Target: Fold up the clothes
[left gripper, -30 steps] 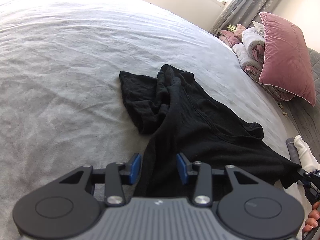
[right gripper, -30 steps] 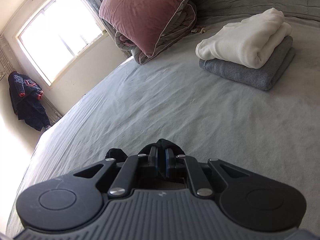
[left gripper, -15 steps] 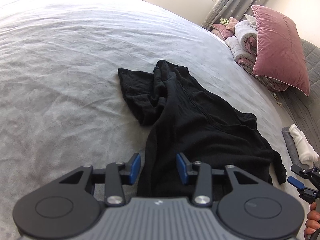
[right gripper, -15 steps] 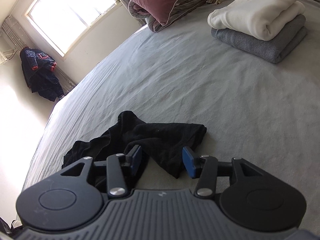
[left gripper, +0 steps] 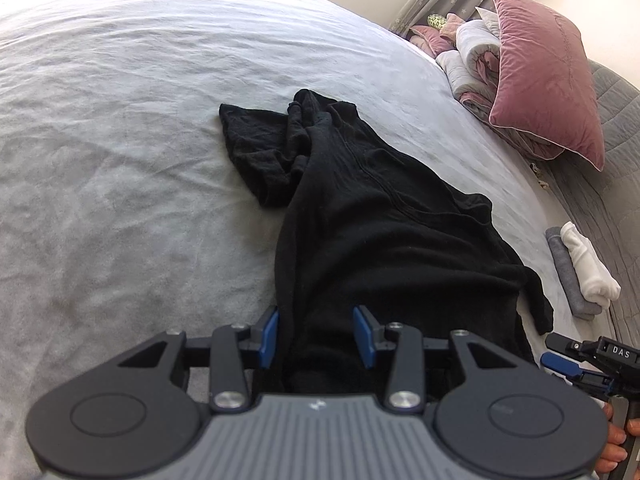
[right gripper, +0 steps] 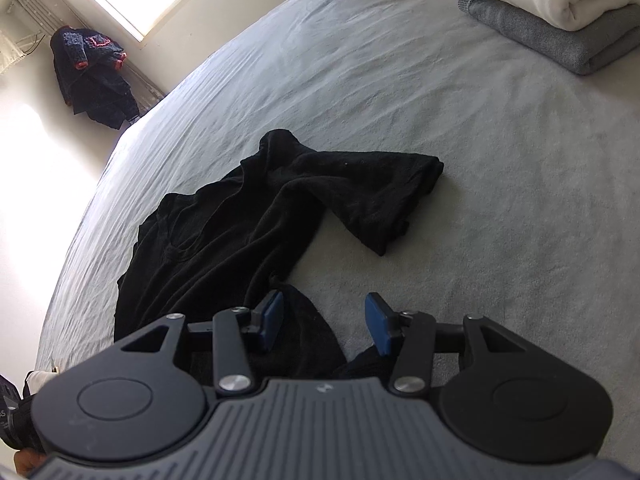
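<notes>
A black garment (left gripper: 372, 216) lies crumpled and stretched out on the grey bed (left gripper: 120, 120). It also shows in the right wrist view (right gripper: 256, 216). My left gripper (left gripper: 318, 334) is open, its blue pads on either side of the garment's near end without closing on it. My right gripper (right gripper: 324, 322) is open and empty, just above the garment's near edge, with one sleeve (right gripper: 384, 200) spread out ahead of it. The right gripper also shows at the lower right of the left wrist view (left gripper: 580, 354).
A folded white garment on a folded grey one (right gripper: 560, 4) sits on the bed at the far right. A pink pillow (left gripper: 548, 80) leans on rolled bedding at the head. A dark jacket (right gripper: 92, 76) hangs by the window.
My right gripper has opened and let go of the black garment, which now lies on the bed. It has pulled back and tilted down. My left gripper stayed open.
</notes>
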`<action>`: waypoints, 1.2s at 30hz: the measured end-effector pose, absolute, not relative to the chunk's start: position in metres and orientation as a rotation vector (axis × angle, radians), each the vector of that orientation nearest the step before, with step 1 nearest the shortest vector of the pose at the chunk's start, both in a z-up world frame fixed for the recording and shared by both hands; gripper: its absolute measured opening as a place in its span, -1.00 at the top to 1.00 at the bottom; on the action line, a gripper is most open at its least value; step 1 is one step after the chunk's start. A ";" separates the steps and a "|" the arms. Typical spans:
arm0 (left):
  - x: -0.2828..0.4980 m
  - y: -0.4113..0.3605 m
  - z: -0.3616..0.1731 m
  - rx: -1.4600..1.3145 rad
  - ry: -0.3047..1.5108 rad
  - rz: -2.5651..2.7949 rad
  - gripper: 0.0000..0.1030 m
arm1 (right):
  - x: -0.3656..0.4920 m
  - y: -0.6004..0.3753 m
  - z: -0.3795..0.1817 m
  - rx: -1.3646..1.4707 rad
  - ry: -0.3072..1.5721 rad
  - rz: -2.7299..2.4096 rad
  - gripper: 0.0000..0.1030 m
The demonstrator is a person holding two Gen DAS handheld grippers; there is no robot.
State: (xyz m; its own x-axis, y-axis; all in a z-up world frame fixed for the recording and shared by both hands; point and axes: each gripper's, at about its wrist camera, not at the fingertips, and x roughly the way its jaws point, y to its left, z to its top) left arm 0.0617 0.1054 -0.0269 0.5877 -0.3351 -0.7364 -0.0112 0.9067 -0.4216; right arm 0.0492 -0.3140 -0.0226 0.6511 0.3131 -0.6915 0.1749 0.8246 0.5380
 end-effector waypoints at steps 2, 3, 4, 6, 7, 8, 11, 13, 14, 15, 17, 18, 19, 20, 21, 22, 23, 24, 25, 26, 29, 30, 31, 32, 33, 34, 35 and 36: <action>0.060 0.103 -0.028 -0.404 0.938 -0.211 0.24 | 0.049 -0.311 -0.025 0.624 0.884 0.098 0.03; 0.059 0.102 -0.029 -0.396 0.939 -0.214 0.25 | 0.049 -0.309 -0.026 0.620 0.887 0.100 0.03; 0.058 0.101 -0.029 -0.385 0.940 -0.216 0.28 | 0.050 -0.306 -0.026 0.609 0.891 0.105 0.03; 0.057 0.098 -0.030 -0.363 0.941 -0.219 0.37 | 0.052 -0.299 -0.029 0.577 0.898 0.116 0.07; 0.056 0.097 -0.030 -0.349 0.940 -0.223 0.44 | 0.053 -0.296 -0.030 0.560 0.902 0.122 0.24; 0.055 0.095 -0.030 -0.328 0.939 -0.230 0.54 | 0.053 -0.292 -0.032 0.531 0.907 0.121 0.39; 0.051 0.093 -0.026 -0.304 0.914 -0.248 0.91 | 0.051 -0.283 -0.035 0.457 0.908 0.107 0.94; 0.048 0.093 -0.022 -0.305 0.883 -0.255 0.92 | 0.045 -0.285 -0.031 0.443 0.882 0.075 0.95; 0.047 0.094 -0.019 -0.309 0.868 -0.260 0.92 | 0.042 -0.287 -0.028 0.439 0.866 0.055 0.95; 0.047 0.095 -0.016 -0.312 0.853 -0.265 0.91 | 0.038 -0.291 -0.024 0.433 0.841 0.030 0.95; 0.048 0.096 -0.014 -0.316 0.854 -0.275 0.91 | 0.030 -0.300 -0.017 0.429 0.811 -0.015 0.95; 0.050 0.095 -0.015 -0.316 0.869 -0.278 0.90 | 0.029 -0.304 -0.016 0.432 0.809 -0.036 0.95; 0.052 0.094 -0.018 -0.315 0.895 -0.276 0.89 | 0.028 -0.308 -0.017 0.438 0.818 -0.045 0.95; 0.054 0.093 -0.021 -0.314 0.916 -0.268 0.88 | 0.027 -0.311 -0.019 0.444 0.827 -0.053 0.96; 0.055 0.091 -0.024 -0.311 0.931 -0.257 0.88 | 0.028 -0.314 -0.022 0.459 0.845 -0.052 0.95; 0.055 0.090 -0.026 -0.304 0.936 -0.243 0.83 | 0.029 -0.316 -0.025 0.474 0.861 -0.046 0.92; 0.055 0.089 -0.027 -0.298 0.937 -0.231 0.76 | 0.030 -0.316 -0.027 0.490 0.866 -0.042 0.88; 0.054 0.089 -0.027 -0.295 0.932 -0.227 0.67 | 0.030 -0.316 -0.027 0.496 0.863 -0.041 0.80; 0.054 0.089 -0.025 -0.295 0.924 -0.223 0.50 | 0.029 -0.316 -0.027 0.503 0.860 -0.041 0.73; 0.053 0.089 -0.023 -0.293 0.912 -0.220 0.42 | 0.029 -0.314 -0.025 0.500 0.857 -0.040 0.72; 0.051 0.090 -0.017 -0.275 0.874 -0.198 0.13 | 0.029 -0.311 -0.018 0.497 0.839 -0.039 0.38; 0.051 0.090 -0.016 -0.268 0.866 -0.188 0.08 | 0.029 -0.310 -0.016 0.494 0.830 -0.039 0.09; 0.051 0.090 -0.016 -0.262 0.859 -0.177 0.00 | 0.029 -0.309 -0.013 0.491 0.820 -0.038 0.05; 0.051 0.089 -0.015 -0.260 0.852 -0.168 -0.04 | 0.029 -0.308 -0.011 0.488 0.811 -0.037 0.05; 0.051 0.089 -0.014 -0.260 0.845 -0.163 -0.13 | 0.029 -0.307 -0.009 0.484 0.801 -0.036 0.05; 0.052 0.088 -0.014 -0.261 0.837 -0.158 -0.20 | 0.030 -0.305 -0.007 0.475 0.793 -0.036 0.05; 0.052 0.087 -0.013 -0.262 0.830 -0.153 -0.22 | 0.030 -0.303 -0.006 0.467 0.788 -0.037 0.05; 0.053 0.086 -0.012 -0.260 0.823 -0.148 -0.25 | 0.033 -0.301 -0.005 0.463 0.790 -0.035 0.05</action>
